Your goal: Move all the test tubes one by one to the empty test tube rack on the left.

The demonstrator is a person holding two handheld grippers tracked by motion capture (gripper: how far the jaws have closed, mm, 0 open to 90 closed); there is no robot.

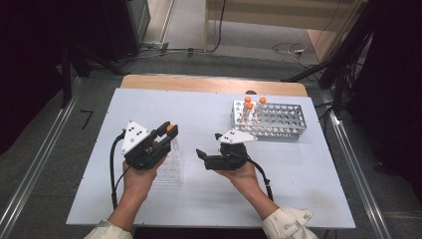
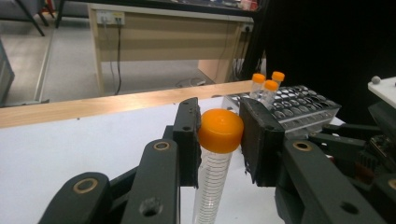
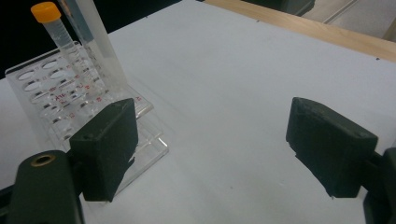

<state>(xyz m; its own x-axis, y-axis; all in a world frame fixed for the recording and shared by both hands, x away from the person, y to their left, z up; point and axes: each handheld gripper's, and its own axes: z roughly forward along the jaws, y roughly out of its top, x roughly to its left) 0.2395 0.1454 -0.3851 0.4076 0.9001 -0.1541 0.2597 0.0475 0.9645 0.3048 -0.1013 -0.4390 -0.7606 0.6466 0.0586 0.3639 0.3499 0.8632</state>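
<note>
My left gripper [image 2: 218, 135] has its fingers [image 2: 188, 140] pinched on the orange cap of a tube [image 2: 215, 172], so the clear, marked body hangs straight down between them, just above the clear rack [image 1: 169, 167] on the counter [image 1: 199, 114]. I judge that hold keeps it upright for a hole. My right gripper [image 3: 219, 149] waits with fingers wide and nothing between them. Beyond it stands a metal rack [image 1: 278, 119] with three capped tubes.
</note>
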